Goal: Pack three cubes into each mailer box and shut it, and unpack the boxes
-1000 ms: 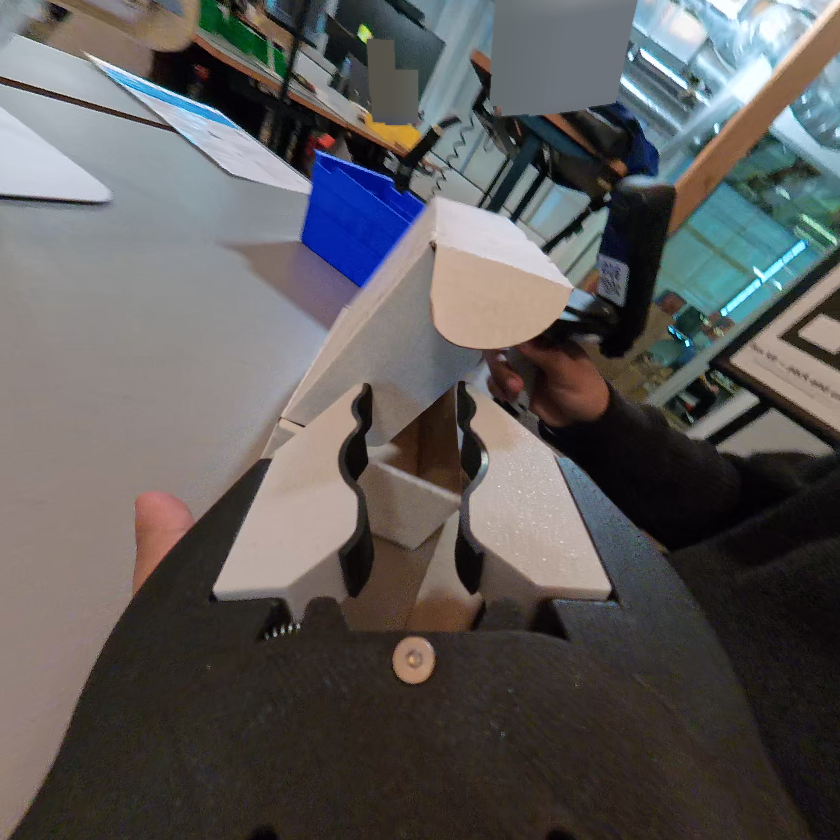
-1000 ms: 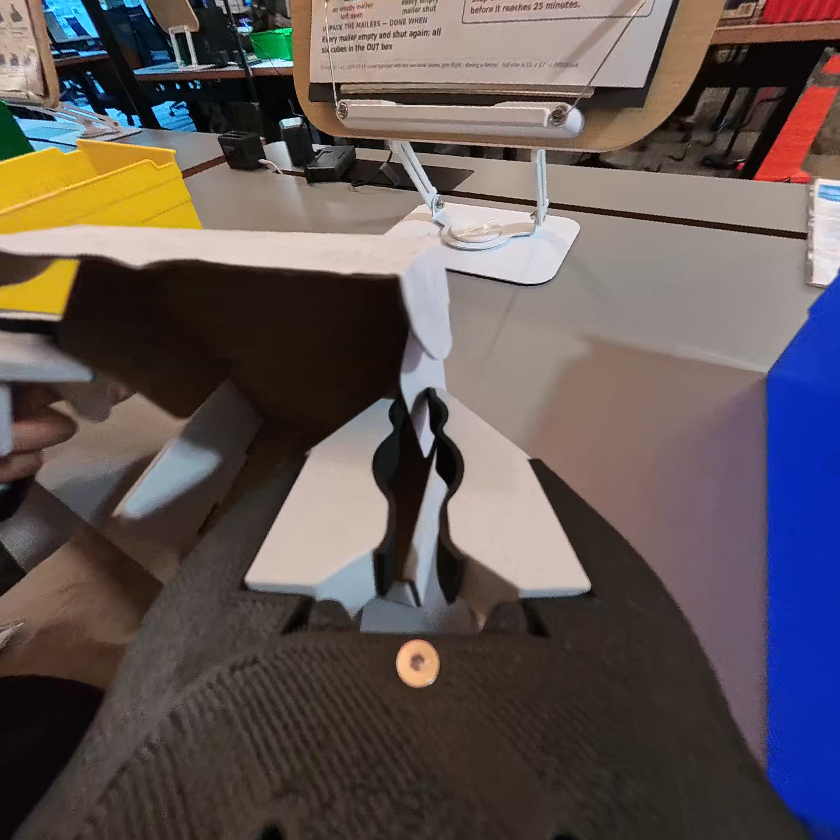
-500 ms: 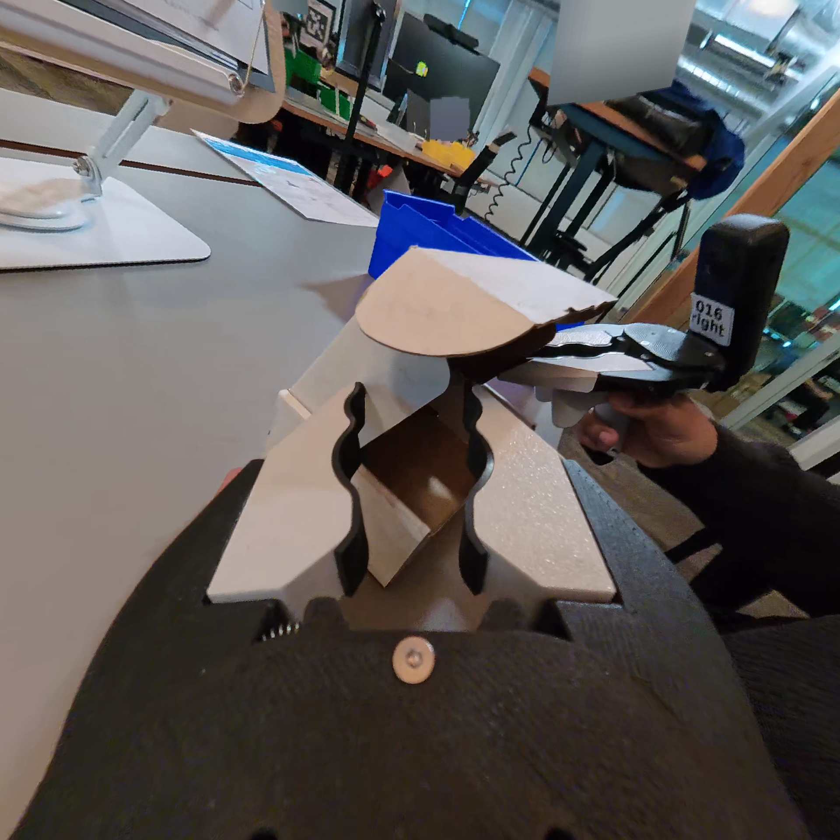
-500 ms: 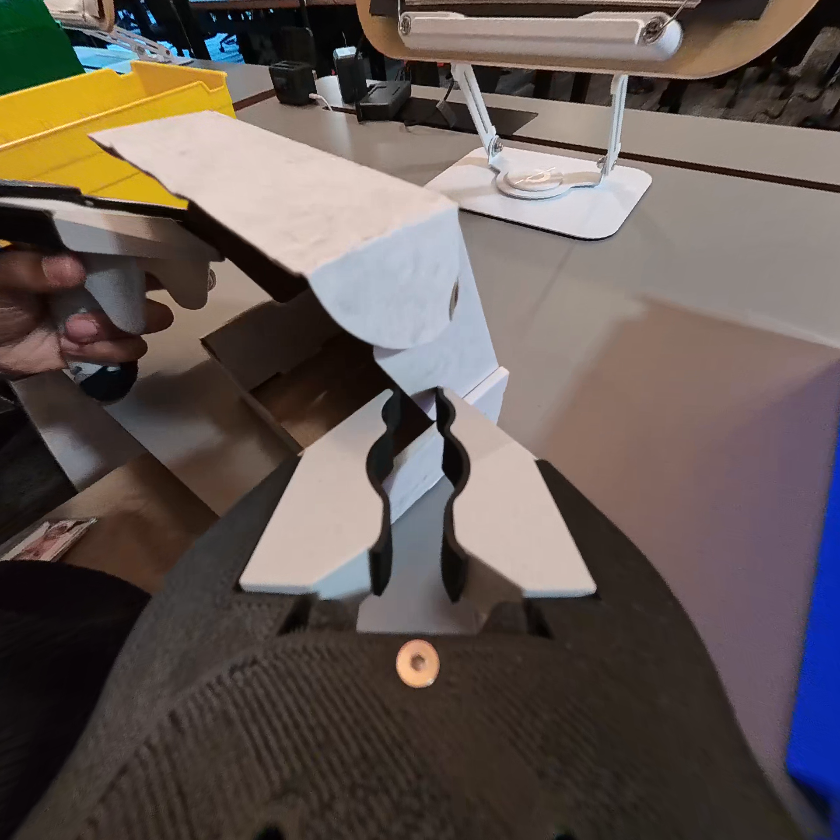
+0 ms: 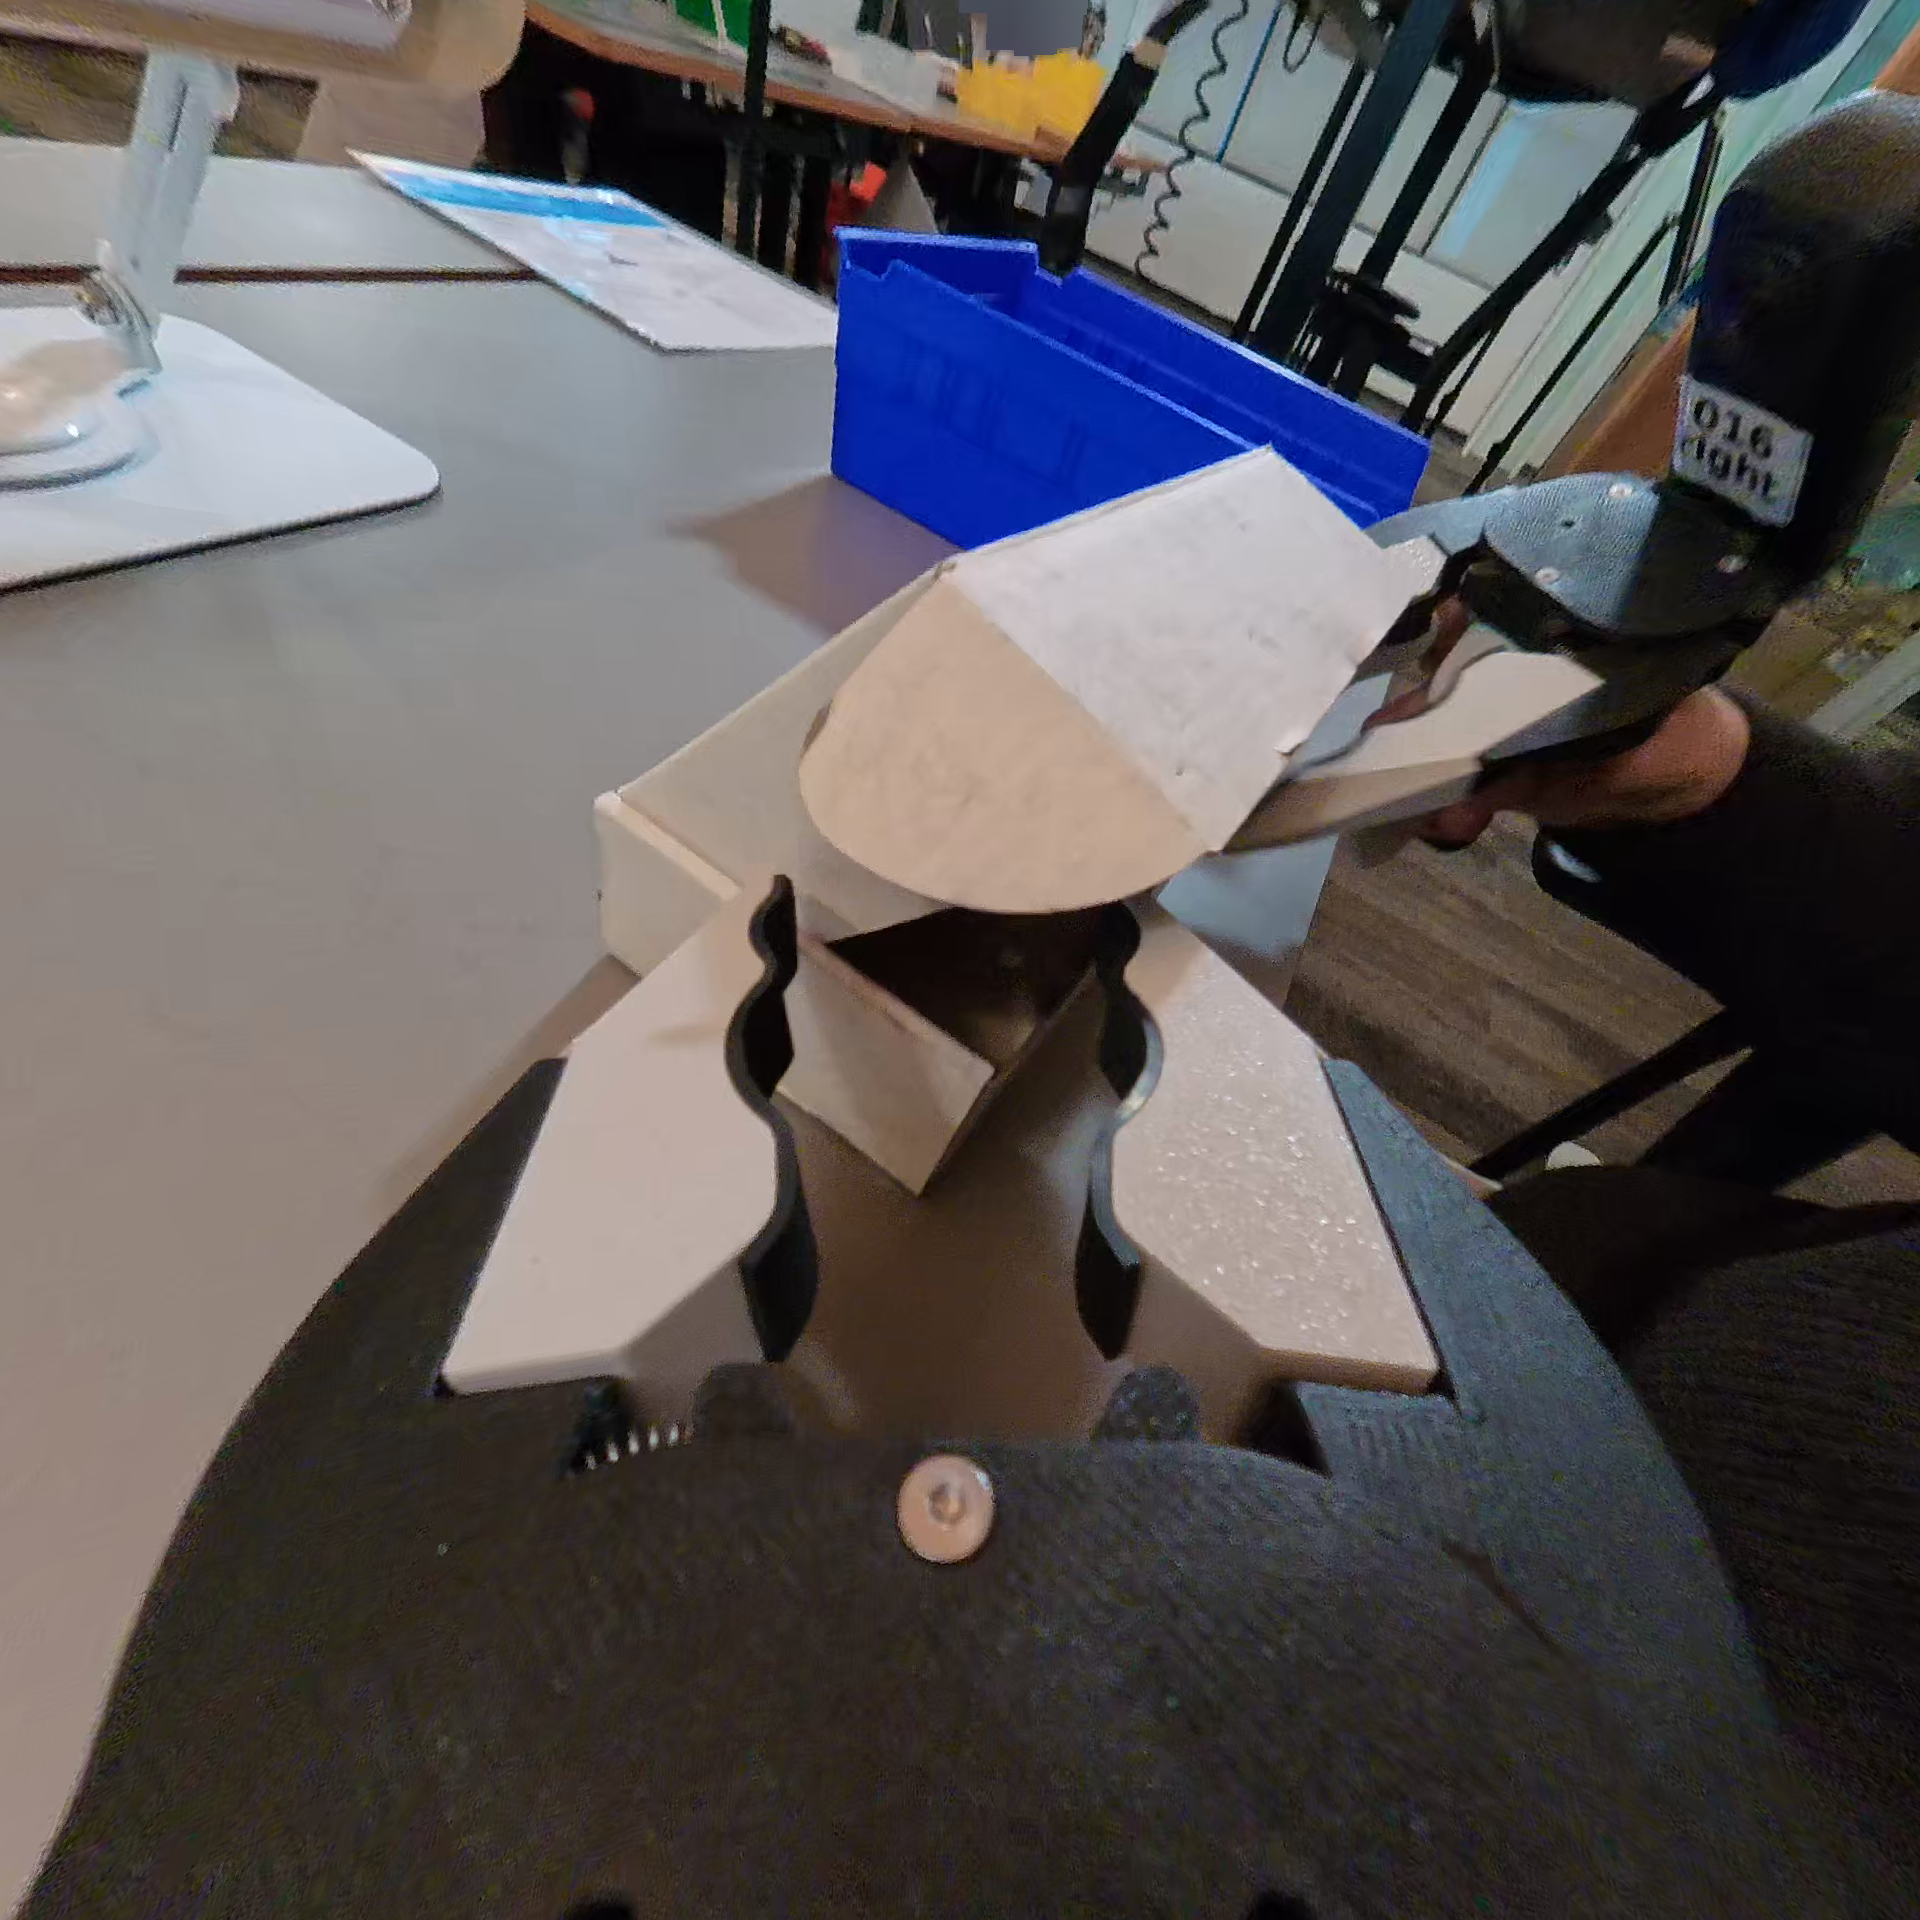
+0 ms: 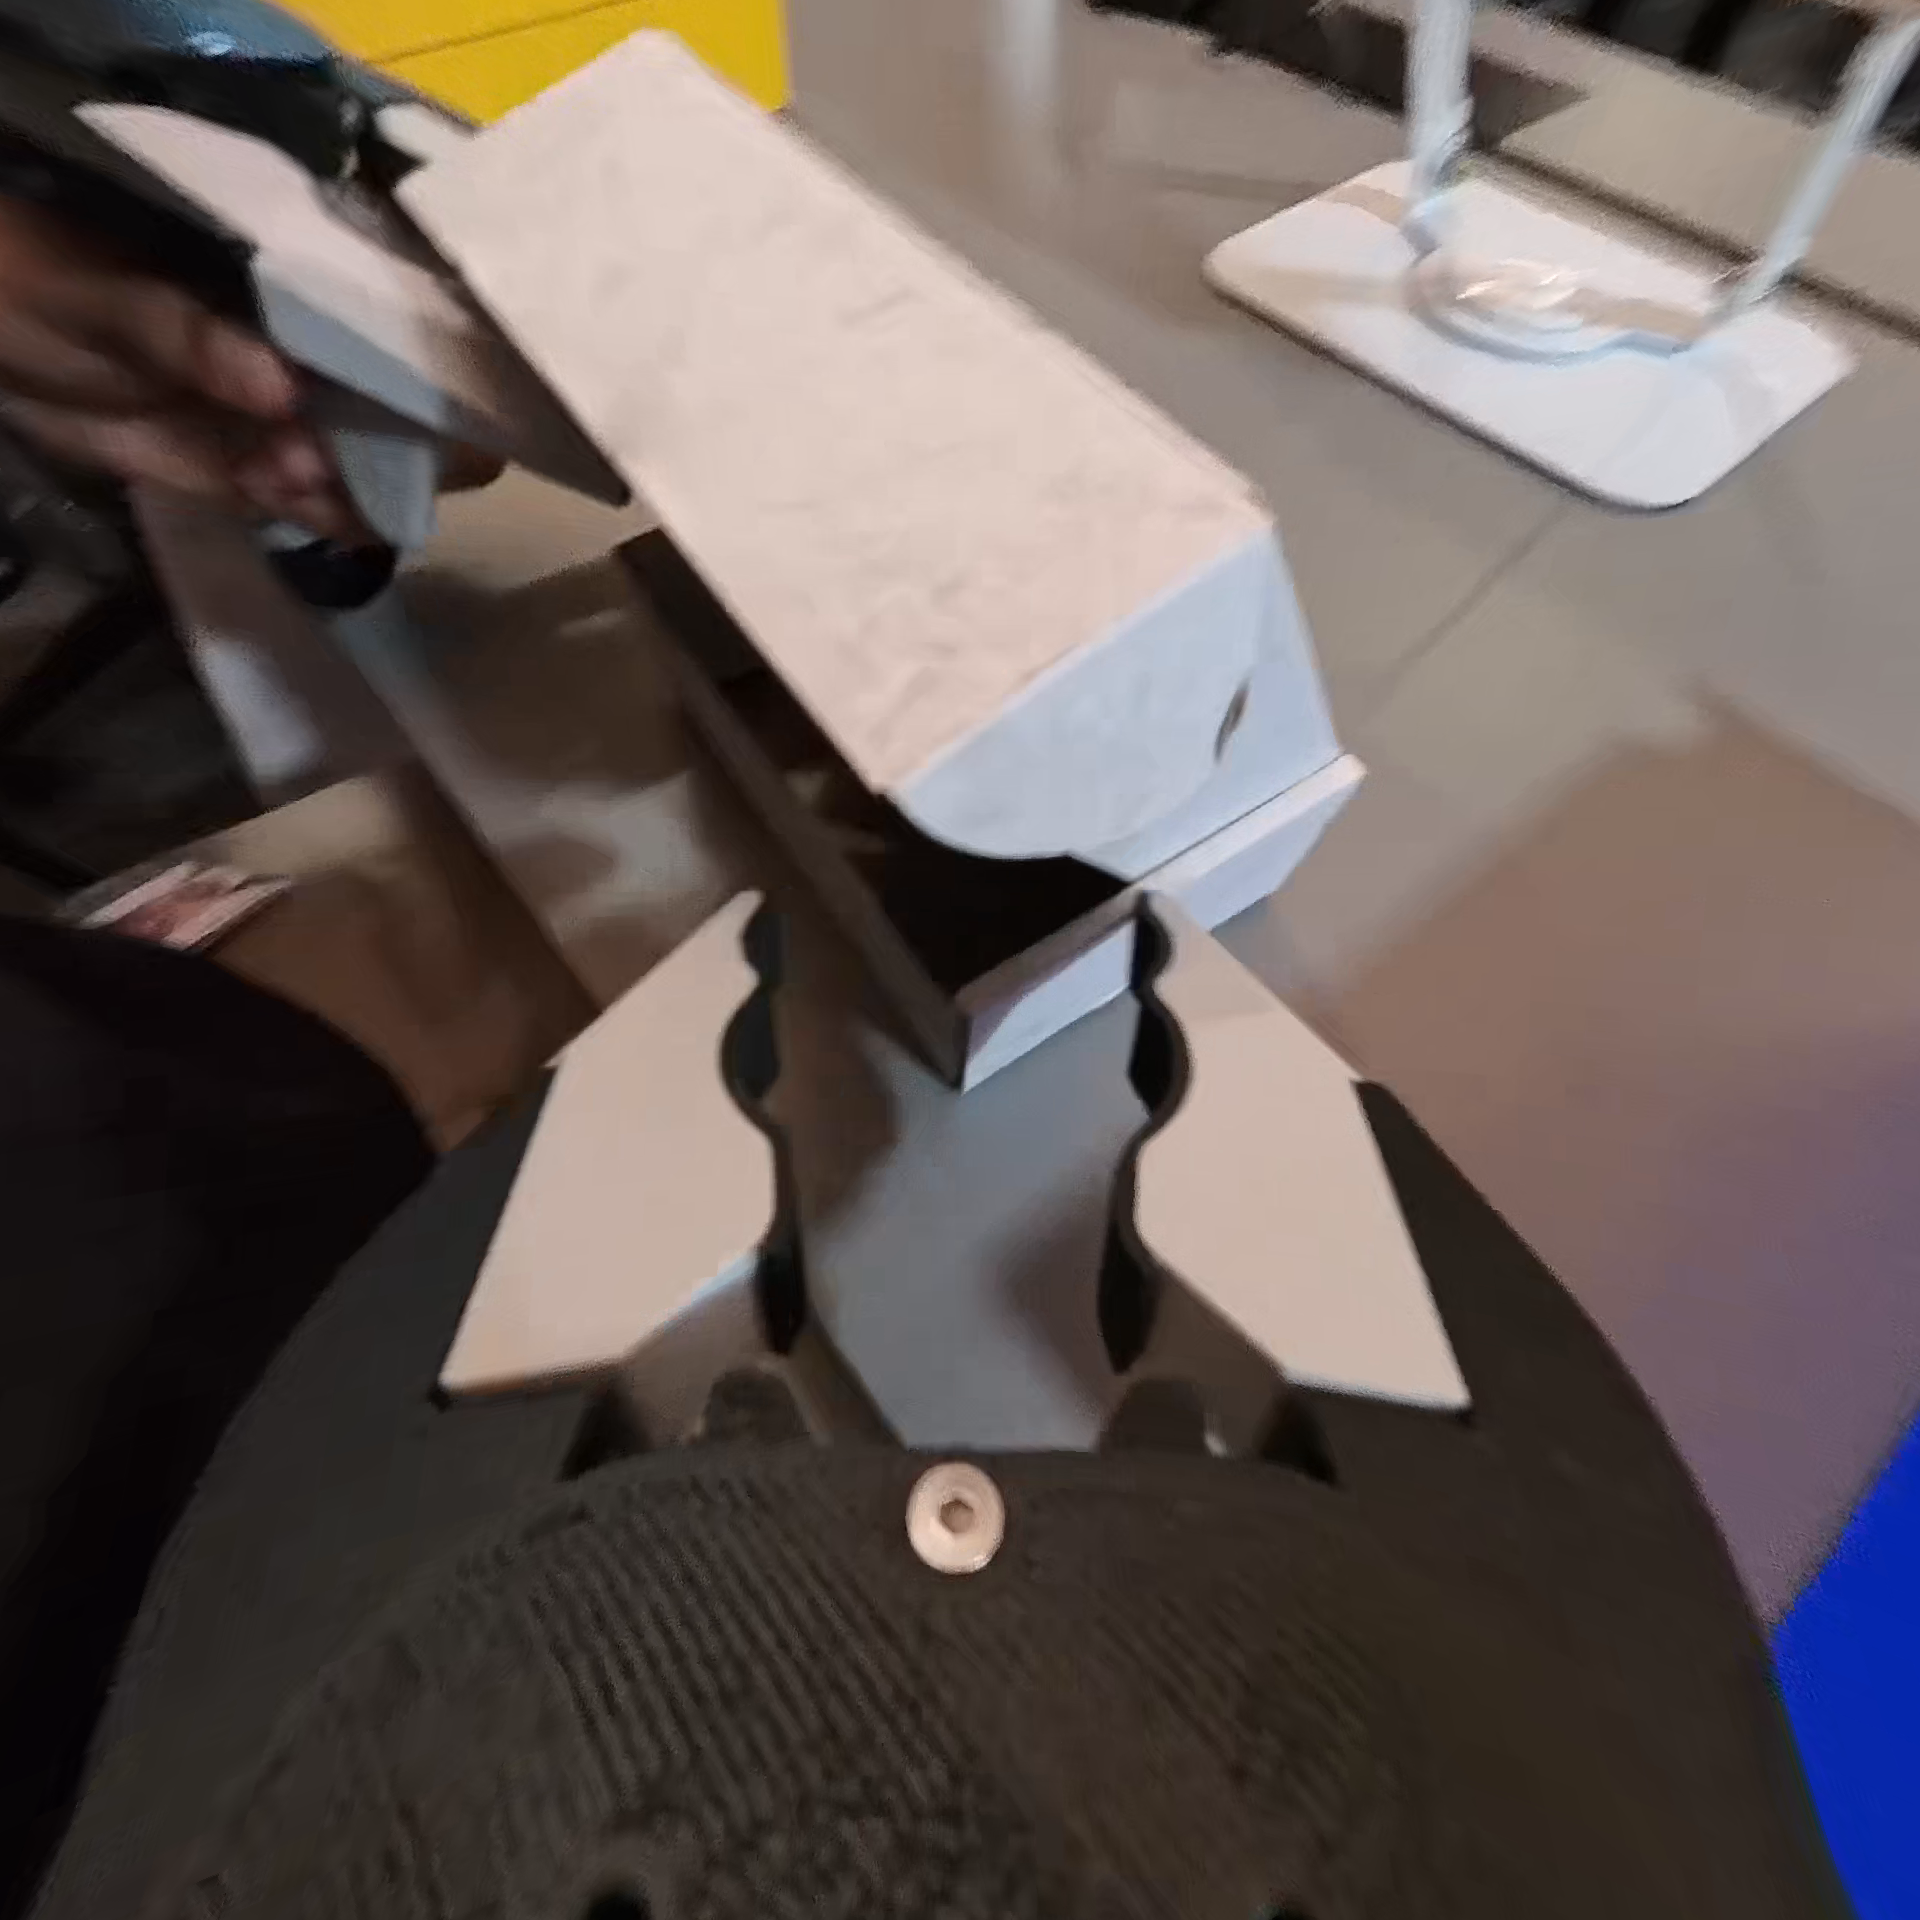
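Left wrist view has the white mailer box (image 5: 665, 831) lying on the grey tabletop (image 5: 312, 779), right at the table's near edge, its lid (image 5: 1143, 644) lifted partway and slanting down over the open brown inside. The box's long axis runs from one hand-held gripper to the other: one short end faces the left hand-held gripper (image 5: 940, 1039), the other short end faces the right hand-held gripper (image 5: 1455, 665). The lid's rounded side flap (image 5: 966, 800) hangs over the near corner of the box.

The left hand-held gripper stands wide, with that corner between its fingers but not clamped. In the right wrist view the right hand-held gripper (image 6: 951, 997) is wide as well, the opposite box corner sitting between its fingertips with gaps on both sides; there the lid (image 6: 831, 416) stretches away toward the left hand-held gripper, whose tips sit at the lid's far end.

Beyond the box a blue bin (image 5: 1039, 405) stands on the tabletop, with a printed sheet (image 5: 623, 260) farther back. A white stand base (image 6: 1538, 343) rests well apart on the tabletop, and a yellow bin (image 6: 582, 42) shows at the top edge of the right wrist view.
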A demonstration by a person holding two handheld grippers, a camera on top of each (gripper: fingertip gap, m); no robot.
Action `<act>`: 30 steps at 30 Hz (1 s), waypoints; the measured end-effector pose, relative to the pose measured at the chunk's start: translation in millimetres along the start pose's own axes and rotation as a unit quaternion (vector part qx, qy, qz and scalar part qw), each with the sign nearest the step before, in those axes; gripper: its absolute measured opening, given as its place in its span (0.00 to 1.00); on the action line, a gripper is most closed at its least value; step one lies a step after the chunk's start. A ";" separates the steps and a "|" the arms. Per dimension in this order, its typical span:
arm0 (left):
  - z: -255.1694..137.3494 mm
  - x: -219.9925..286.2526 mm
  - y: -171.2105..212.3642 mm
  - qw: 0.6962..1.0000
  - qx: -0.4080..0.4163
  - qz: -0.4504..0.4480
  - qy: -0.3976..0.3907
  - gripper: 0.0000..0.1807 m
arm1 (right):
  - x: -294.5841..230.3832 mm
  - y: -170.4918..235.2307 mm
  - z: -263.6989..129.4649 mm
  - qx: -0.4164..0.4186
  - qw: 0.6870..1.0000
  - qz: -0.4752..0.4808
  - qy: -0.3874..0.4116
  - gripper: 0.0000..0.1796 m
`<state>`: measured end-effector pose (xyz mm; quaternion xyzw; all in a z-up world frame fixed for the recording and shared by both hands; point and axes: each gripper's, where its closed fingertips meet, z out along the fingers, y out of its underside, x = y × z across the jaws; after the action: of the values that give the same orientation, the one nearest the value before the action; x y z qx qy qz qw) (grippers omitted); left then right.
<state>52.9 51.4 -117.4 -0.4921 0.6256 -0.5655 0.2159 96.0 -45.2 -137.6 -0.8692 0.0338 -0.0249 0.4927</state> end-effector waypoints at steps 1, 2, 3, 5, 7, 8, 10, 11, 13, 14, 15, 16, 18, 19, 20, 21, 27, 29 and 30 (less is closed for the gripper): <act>-3.5 -0.7 2.8 1.000 -0.010 -0.004 -0.002 0.33 | -3.5 4.4 -4.6 -0.014 1.000 0.008 -0.018 0.43; -7.8 -1.1 5.9 1.000 -0.018 -0.010 -0.003 0.35 | -4.0 6.8 -10.5 -0.020 0.999 0.017 -0.025 0.44; -12.5 -1.6 7.4 1.000 -0.018 -0.014 -0.006 0.35 | -3.0 5.9 -17.1 -0.011 0.999 0.025 -0.024 0.44; -22.4 -2.2 5.4 1.000 -0.002 -0.012 -0.015 0.38 | 2.7 -2.3 -30.7 0.033 0.999 0.035 -0.010 0.44; -31.3 -5.8 -2.1 0.999 0.028 0.012 -0.045 0.38 | 12.7 -14.6 -41.0 0.089 0.995 0.043 0.021 0.41; -34.6 -6.8 -9.0 0.996 0.048 0.036 -0.064 0.38 | 14.6 -20.2 -43.3 0.109 0.993 0.038 0.032 0.41; -38.0 -3.7 -23.8 0.987 0.084 0.095 -0.095 0.38 | 14.6 -27.8 -43.1 0.121 0.991 0.003 0.055 0.39; -37.1 0.7 -26.6 0.983 0.092 0.121 -0.100 0.38 | 15.0 -29.3 -41.8 0.118 0.990 -0.024 0.073 0.37; -32.8 8.7 -25.8 0.979 0.091 0.153 -0.104 0.37 | 14.0 -28.5 -38.4 0.104 0.985 -0.080 0.109 0.32; -31.4 12.0 -26.9 0.977 0.095 0.161 -0.107 0.35 | 14.1 -28.7 -37.7 0.100 0.981 -0.107 0.129 0.29; -31.4 14.7 -30.1 0.975 0.103 0.165 -0.110 0.33 | 14.9 -29.6 -37.5 0.097 0.975 -0.132 0.152 0.25; -32.4 17.0 -34.3 0.973 0.114 0.167 -0.111 0.30 | 14.4 -31.2 -37.7 0.096 0.969 -0.154 0.169 0.23; -35.7 22.1 -42.1 0.971 0.137 0.165 -0.104 0.26 | 10.5 -36.2 -38.3 0.102 0.960 -0.183 0.187 0.18; -37.1 22.7 -44.3 0.970 0.144 0.165 -0.104 0.25 | 8.8 -37.7 -38.6 0.104 0.958 -0.188 0.191 0.15; -37.4 22.7 -44.4 0.969 0.145 0.169 -0.106 0.23 | 7.3 -38.5 -38.7 0.105 0.957 -0.192 0.192 0.13; -36.3 22.6 -42.2 0.969 0.138 0.177 -0.106 0.23 | 5.7 -39.0 -38.9 0.106 0.956 -0.194 0.190 0.10; -28.6 29.1 -31.2 0.964 0.107 0.222 -0.102 0.12 | 7.4 -36.5 -40.3 0.103 0.968 -0.155 0.171 0.05; -26.9 31.1 -28.4 0.965 0.098 0.223 -0.094 0.12 | 9.0 -35.3 -40.8 0.104 0.974 -0.124 0.156 0.04; -26.6 32.3 -27.8 0.966 0.097 0.222 -0.090 0.11 | 9.5 -34.4 -40.6 0.103 0.978 -0.107 0.148 0.04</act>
<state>27.6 40.2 -75.6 -0.3665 0.6390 -0.5150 0.4384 103.6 -63.0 -87.1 -0.7989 0.0105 -0.2089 0.5639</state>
